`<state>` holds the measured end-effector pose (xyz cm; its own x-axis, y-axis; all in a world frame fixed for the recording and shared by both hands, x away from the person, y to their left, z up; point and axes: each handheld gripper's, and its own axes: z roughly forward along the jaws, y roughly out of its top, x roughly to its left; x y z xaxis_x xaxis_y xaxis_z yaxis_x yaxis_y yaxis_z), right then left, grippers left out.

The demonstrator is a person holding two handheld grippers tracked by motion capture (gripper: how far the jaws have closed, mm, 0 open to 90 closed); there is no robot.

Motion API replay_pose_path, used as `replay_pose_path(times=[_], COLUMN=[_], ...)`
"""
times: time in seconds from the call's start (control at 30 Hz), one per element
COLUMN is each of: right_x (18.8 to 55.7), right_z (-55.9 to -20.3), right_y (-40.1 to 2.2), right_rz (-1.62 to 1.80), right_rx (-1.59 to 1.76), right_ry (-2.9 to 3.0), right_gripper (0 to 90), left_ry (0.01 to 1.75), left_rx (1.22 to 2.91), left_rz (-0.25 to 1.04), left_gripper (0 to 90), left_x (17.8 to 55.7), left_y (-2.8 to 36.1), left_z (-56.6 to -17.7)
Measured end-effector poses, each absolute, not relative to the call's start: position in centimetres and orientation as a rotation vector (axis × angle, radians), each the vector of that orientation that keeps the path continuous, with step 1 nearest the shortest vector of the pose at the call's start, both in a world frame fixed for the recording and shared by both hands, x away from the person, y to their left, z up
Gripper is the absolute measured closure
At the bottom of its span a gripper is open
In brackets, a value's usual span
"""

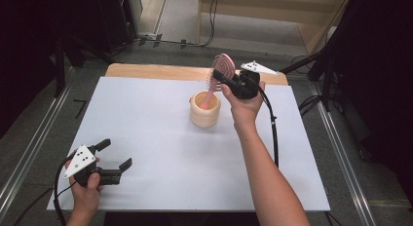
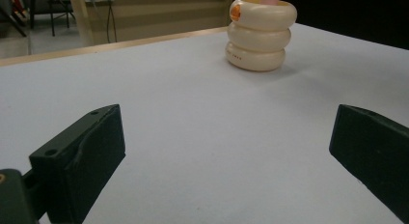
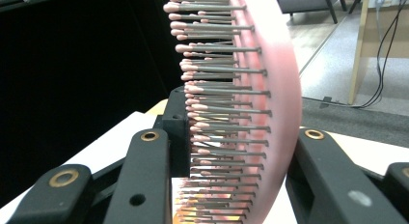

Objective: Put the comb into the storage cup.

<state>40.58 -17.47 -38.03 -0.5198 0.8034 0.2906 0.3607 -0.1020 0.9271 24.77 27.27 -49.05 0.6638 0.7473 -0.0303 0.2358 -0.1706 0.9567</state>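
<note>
While the right gripper (image 1: 225, 76) grips the pink hairbrush (image 1: 222, 66) by its head, handle down in the cream cup (image 1: 205, 109), it looks light, stiff — springy bristles. The left gripper (image 1: 117, 157) stands open, well apart from the cup.

Right tool (image 1: 220, 76) raised and clamped; left tool (image 1: 116, 159) low, gaping.

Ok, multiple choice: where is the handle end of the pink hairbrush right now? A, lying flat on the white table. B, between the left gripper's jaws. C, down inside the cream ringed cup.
C: the pink hairbrush is clamped at its head by the right gripper, and its handle dips into the cream ringed cup.
</note>
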Motion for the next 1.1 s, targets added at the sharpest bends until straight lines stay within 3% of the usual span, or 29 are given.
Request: replay_pose_path(times=[1.1], right_x=[40.8], right_z=[-41.5], right_y=[-16.8], right_rz=[1.633], right_rx=[1.338], right_ry=[1.836], right_gripper=[61.7], left_ry=[0.794], left_rx=[1.733], left_rz=[0.553], left_gripper=[0.0], left_x=[24.7], left_y=[27.3], left_z=[-49.0])
